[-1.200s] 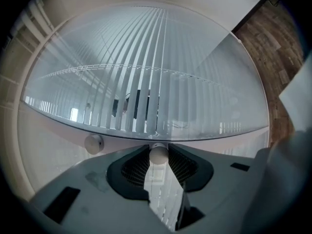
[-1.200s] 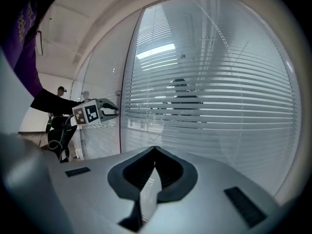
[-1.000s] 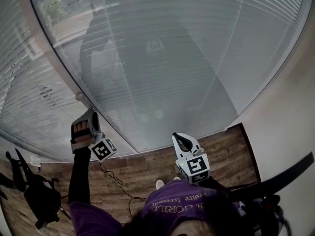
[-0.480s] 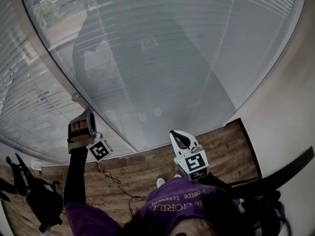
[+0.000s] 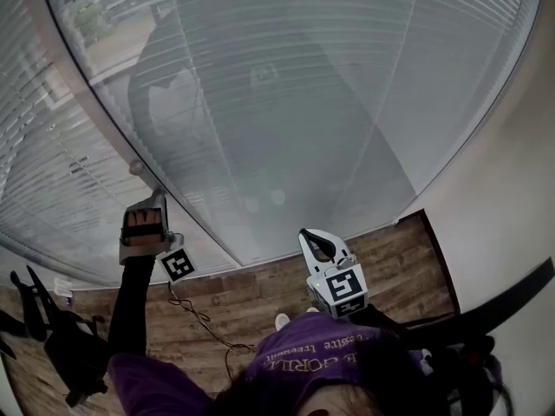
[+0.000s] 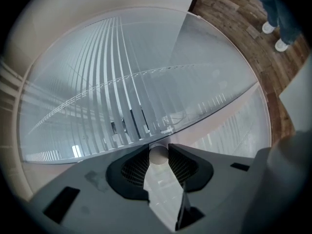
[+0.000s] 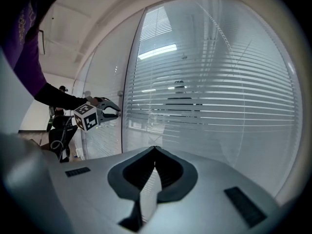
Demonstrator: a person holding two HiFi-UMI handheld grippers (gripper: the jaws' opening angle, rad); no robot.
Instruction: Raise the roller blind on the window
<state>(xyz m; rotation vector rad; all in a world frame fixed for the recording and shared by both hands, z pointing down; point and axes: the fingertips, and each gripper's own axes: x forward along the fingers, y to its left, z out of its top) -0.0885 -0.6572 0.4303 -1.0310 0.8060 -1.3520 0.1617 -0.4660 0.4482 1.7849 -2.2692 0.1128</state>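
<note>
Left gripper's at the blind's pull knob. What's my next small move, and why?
Probably draw the left gripper gently downward: its jaws are closed on the pale knob, and the blind covers the window. The right gripper is shut and empty.

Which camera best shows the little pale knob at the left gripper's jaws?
Left gripper view: the pale knob sits large between the left gripper's jaw tips. Head and right gripper views show that gripper small, the knob barely.
</note>
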